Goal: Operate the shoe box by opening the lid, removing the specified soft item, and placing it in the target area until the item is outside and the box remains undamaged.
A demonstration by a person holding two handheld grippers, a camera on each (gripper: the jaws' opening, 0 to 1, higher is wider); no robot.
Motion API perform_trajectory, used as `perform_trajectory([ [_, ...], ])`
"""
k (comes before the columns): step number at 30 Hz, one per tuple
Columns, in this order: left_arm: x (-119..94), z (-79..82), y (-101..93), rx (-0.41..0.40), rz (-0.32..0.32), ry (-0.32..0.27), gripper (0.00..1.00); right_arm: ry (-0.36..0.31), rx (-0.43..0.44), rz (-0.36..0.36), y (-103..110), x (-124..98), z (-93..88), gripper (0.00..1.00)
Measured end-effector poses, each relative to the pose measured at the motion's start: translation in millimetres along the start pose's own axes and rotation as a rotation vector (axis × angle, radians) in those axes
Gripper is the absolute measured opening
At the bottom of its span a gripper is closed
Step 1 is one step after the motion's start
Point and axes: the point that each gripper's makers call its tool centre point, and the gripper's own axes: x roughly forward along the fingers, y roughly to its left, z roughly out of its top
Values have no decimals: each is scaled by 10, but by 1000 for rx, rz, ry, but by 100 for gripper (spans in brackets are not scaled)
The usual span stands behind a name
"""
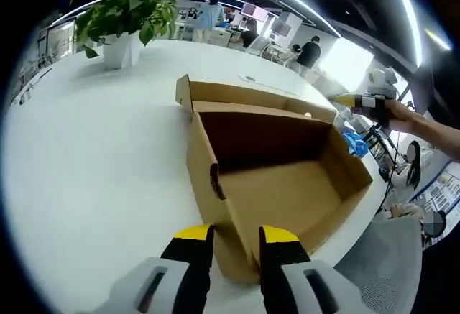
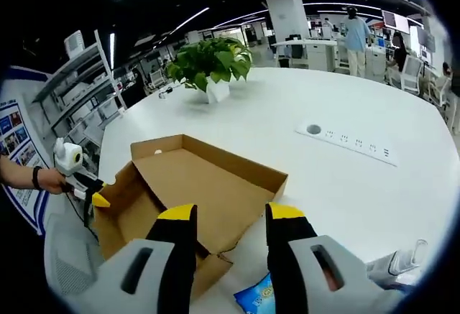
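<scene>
Open shoe box (image 2: 194,185) on white table (image 2: 302,163), lid folded back, long axis running left-right. Blue soft packet (image 2: 259,296) outside it, just below right gripper (image 2: 230,217), far nearer than left gripper (image 1: 236,236). Both grippers parted and empty (left's jaws astride a box corner).

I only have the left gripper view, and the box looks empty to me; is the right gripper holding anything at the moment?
Observer: No. The right gripper has its jaws open with nothing between them, over the box.
Operator: Thank you. I glimpse something blue past the far wall; what is it, and where does it lie?
Observer: It is a blue packet lying on the table, outside the box and low between the right gripper's jaws in the right gripper view.
</scene>
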Motion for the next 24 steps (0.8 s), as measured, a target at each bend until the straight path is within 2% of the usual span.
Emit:
perform_trajectory([
  [8, 16, -5, 22, -8, 0, -1, 25, 16, 25, -27, -109, 156, -49, 35],
  [18, 34, -9, 52, -24, -2, -7, 25, 35, 60, -81, -340, 441, -53, 34],
  [24, 32, -12, 55, -35, 0, -14, 25, 58, 76, -107, -262, 507, -68, 32],
])
